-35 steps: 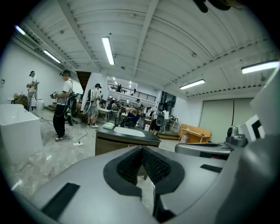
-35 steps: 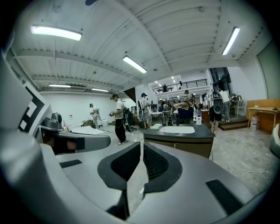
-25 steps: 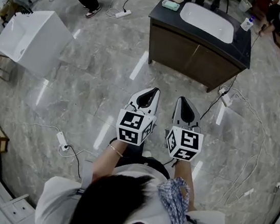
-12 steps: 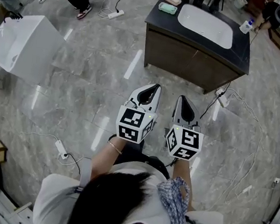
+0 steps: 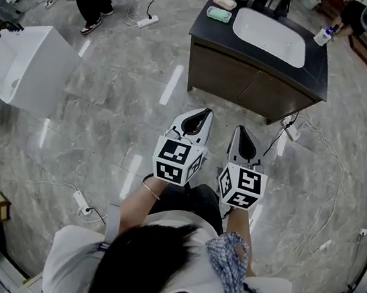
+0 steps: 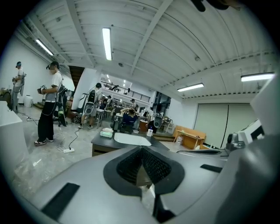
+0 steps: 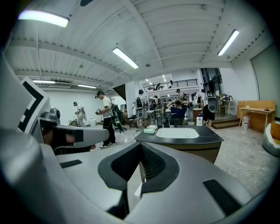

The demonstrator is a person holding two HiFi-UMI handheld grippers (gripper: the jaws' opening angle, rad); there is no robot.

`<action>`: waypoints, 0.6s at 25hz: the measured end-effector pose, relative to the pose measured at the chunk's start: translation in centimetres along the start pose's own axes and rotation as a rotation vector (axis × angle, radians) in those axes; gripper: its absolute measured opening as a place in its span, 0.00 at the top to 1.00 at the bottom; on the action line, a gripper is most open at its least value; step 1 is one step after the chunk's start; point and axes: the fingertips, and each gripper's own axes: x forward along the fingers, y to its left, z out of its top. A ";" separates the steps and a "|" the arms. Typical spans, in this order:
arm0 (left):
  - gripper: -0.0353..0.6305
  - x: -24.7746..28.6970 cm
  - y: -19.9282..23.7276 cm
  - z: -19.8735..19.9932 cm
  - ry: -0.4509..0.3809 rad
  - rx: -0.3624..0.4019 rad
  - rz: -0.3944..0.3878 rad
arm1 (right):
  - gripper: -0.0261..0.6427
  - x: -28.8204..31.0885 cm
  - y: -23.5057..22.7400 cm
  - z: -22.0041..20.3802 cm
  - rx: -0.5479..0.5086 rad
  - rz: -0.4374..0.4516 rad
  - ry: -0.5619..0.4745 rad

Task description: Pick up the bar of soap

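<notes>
The left gripper (image 5: 204,113) is held out in front of the person over bare marble floor. Its jaws are pressed together on nothing. Just beside it on the right, the right gripper (image 5: 239,130) is also pressed together and empty.

Well ahead of both stands a dark vanity (image 5: 246,83) with a white basin (image 5: 269,36). On the counter's far left corner, almost straight ahead of the left gripper, lie a pale green piece (image 5: 218,14) and a tan piece (image 5: 225,1) behind it. Which one is the bar of soap cannot be told from here.

The step in hand looks like the approach, and the pickup has not begun. To do it well, the person should close the gap to the vanity. The left gripper seems the better one to lead, being in line with that corner. Its jaws should be spread before it comes down over the counter, then closed across the bar's narrow sides. Soap is likely slippery, so it should be lifted straight up.

Only the head view shows the stretch of floor left to cross. The left gripper view shows the counter edge-on, with the green piece (image 6: 106,134) left of the basin. The right gripper view shows the left gripper's body at its left.
</notes>
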 end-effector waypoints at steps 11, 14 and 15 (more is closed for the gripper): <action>0.93 1.4 2.3 1.0 -0.004 0.000 0.026 | 0.94 3.0 0.5 1.2 -0.001 0.035 -0.009; 0.93 2.5 3.0 1.4 -0.014 -0.008 0.046 | 0.94 4.3 0.5 1.8 -0.027 0.057 -0.019; 0.93 3.0 3.2 1.6 -0.018 -0.011 0.052 | 0.94 4.8 0.3 2.1 -0.037 0.066 -0.022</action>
